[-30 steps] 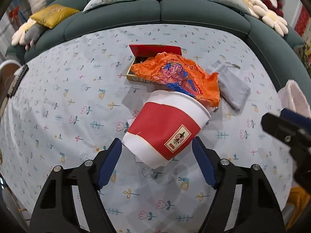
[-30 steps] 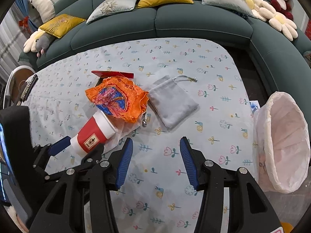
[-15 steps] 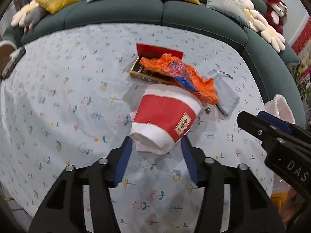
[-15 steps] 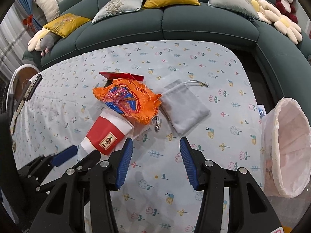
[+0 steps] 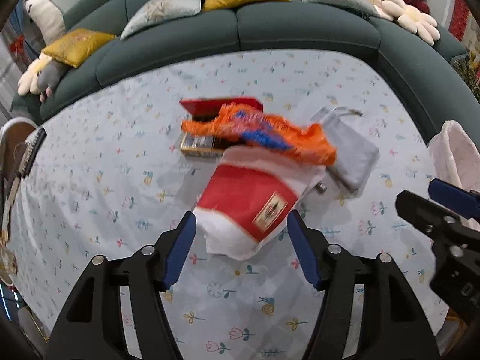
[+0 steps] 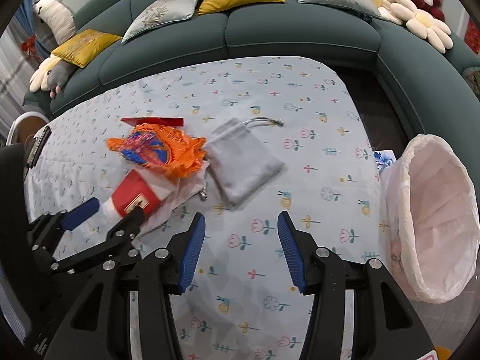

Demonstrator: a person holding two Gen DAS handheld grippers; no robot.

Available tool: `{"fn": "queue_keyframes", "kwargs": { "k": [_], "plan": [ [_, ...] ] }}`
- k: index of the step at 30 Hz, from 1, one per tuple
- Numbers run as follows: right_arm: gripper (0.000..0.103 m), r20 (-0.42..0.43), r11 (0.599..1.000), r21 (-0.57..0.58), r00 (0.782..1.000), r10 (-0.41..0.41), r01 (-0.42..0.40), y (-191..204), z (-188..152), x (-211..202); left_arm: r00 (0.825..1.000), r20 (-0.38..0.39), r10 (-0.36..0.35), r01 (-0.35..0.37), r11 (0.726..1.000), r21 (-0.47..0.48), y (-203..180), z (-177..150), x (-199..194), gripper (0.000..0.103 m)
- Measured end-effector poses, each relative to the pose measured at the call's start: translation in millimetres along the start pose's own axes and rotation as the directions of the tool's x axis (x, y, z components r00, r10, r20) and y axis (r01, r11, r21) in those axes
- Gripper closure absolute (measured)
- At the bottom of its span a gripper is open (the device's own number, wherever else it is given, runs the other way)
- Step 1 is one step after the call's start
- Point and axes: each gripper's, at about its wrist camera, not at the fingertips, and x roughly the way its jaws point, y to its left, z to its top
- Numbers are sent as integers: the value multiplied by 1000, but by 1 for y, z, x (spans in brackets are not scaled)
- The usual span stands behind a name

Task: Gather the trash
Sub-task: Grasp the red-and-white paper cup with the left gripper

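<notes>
A crushed red-and-white paper cup (image 5: 249, 207) sits between the fingers of my left gripper (image 5: 241, 246), which is shut on its base and holds it tilted; it also shows in the right wrist view (image 6: 136, 196). An orange snack wrapper (image 5: 264, 136) drapes over the cup's rim and shows in the right wrist view (image 6: 162, 151) too. A white tissue (image 6: 186, 192) lies under the cup. My right gripper (image 6: 241, 250) is open and empty over the flowered tablecloth. A bin with a pink liner (image 6: 429, 234) stands past the table's right edge.
A red-lidded box (image 5: 210, 126) sits behind the wrapper. A grey drawstring pouch (image 6: 243, 165) lies mid-table. A small metal piece (image 6: 204, 195) lies near the tissue. A dark comb-like object (image 6: 37, 147) is at the left edge. A green sofa (image 6: 270, 39) curves round the table.
My left gripper closed on the cup's base and drew back and up with it; the wrapper shifted with the rim. The right gripper stayed open, barely moving.
</notes>
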Motion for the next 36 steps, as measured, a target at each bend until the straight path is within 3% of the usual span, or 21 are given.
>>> {"fn": "queue_keyframes", "kwargs": {
  "k": [2,5,11,14,18,22,25,33,36],
  "plan": [
    [54,0,1000,11,1000,3,-3,-4,1,1,1000,24,8,-8,1000,15,-6,1,-3,24],
    [54,-6,1000,20,1000,7,-7,-8,2,4,999,12,39,-40,997,73,-18,3,5,25],
    [54,-15,1000,23,1000,19,-19,-11,1,7,995,-29,91,-88,992,88,-22,4,26,50],
    [54,-13,999,15,1000,29,-28,-10,3,8,997,-27,66,-65,997,30,-10,8,21,65],
    [54,-10,998,4,998,57,-57,-3,9,9,999,-31,-29,26,995,-93,17,11,9,68],
    [54,-14,996,-6,996,87,-87,10,16,13,993,-35,-113,100,960,-261,51,3,5,68],
    [54,-19,994,-27,994,103,-104,22,23,18,990,-29,-139,120,931,-345,73,-5,5,68],
    [59,-52,989,-58,990,131,-134,52,35,41,989,-10,-148,132,905,-404,102,-16,3,66],
    [64,-77,988,-62,988,133,-138,60,37,55,992,-22,-127,106,903,-416,110,-19,6,63]
  ]
}}
